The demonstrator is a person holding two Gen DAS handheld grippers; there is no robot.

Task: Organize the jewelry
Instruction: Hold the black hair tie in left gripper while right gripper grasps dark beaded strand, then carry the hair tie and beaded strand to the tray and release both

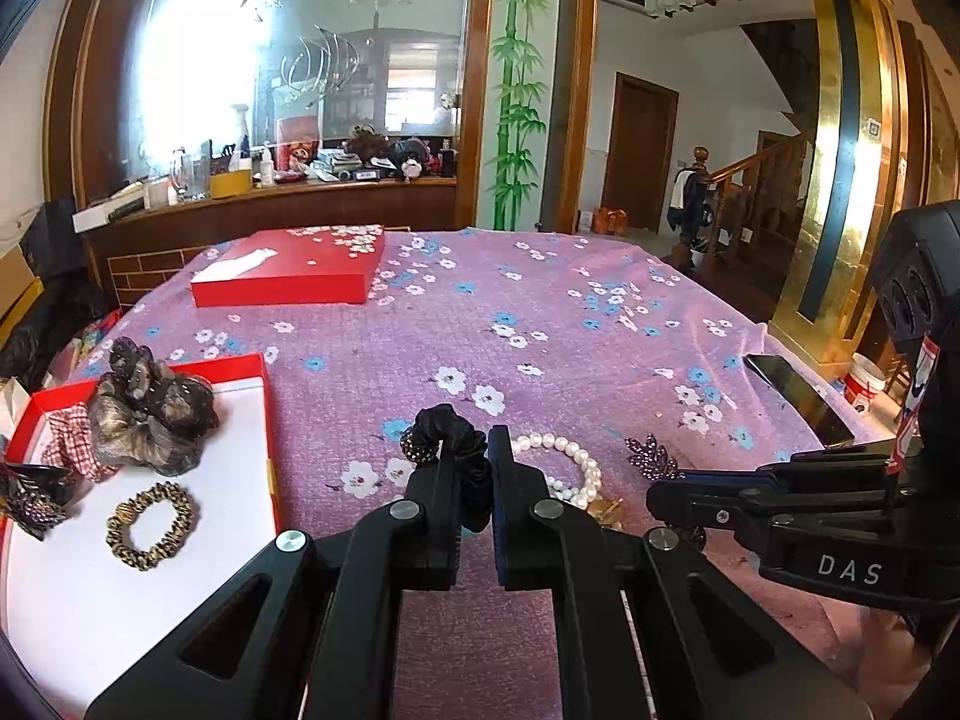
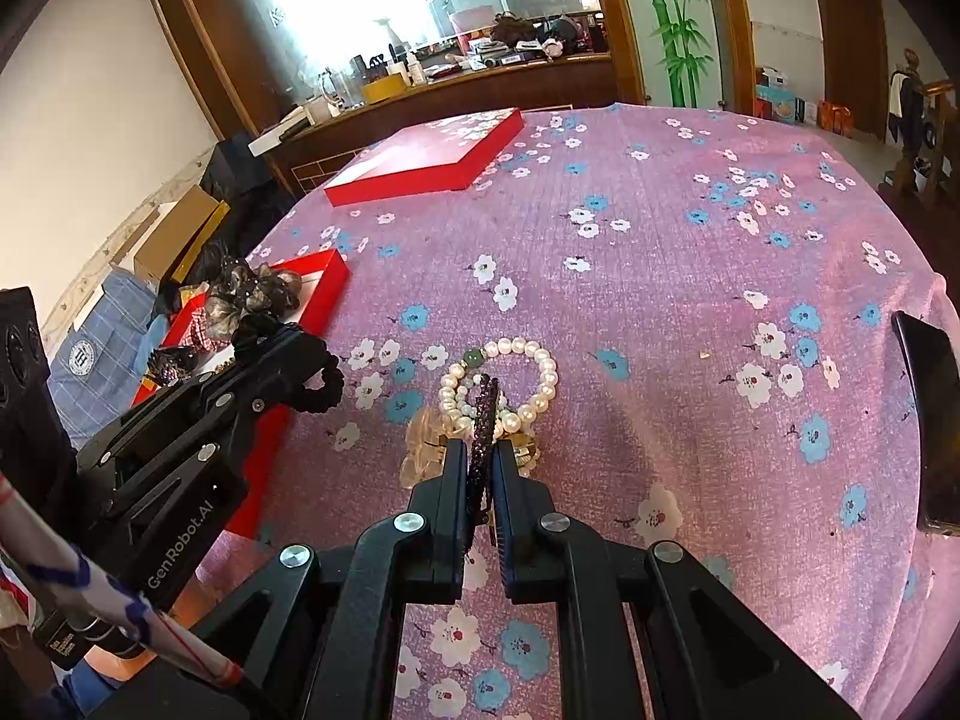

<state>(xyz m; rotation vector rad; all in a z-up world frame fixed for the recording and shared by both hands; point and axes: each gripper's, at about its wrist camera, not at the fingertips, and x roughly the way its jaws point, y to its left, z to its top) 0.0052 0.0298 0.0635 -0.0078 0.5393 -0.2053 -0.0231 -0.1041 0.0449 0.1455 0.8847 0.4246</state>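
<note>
Left hand-held gripper [image 1: 474, 468] clamps a black scrunchie [image 1: 447, 426]; right hand-held gripper [image 2: 480, 468] clamps a beaded clip [image 2: 485, 414]. Red box [image 1: 264, 420], nine o'clock, holds several pieces; pearl bracelet [image 2: 540, 372] remains on the desk [image 2: 660, 276].

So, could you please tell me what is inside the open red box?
The open red box holds a leopard-print scrunchie, a brownish scrunchie with a dark claw clip on top, and red-checked fabric, partly covered.
</note>
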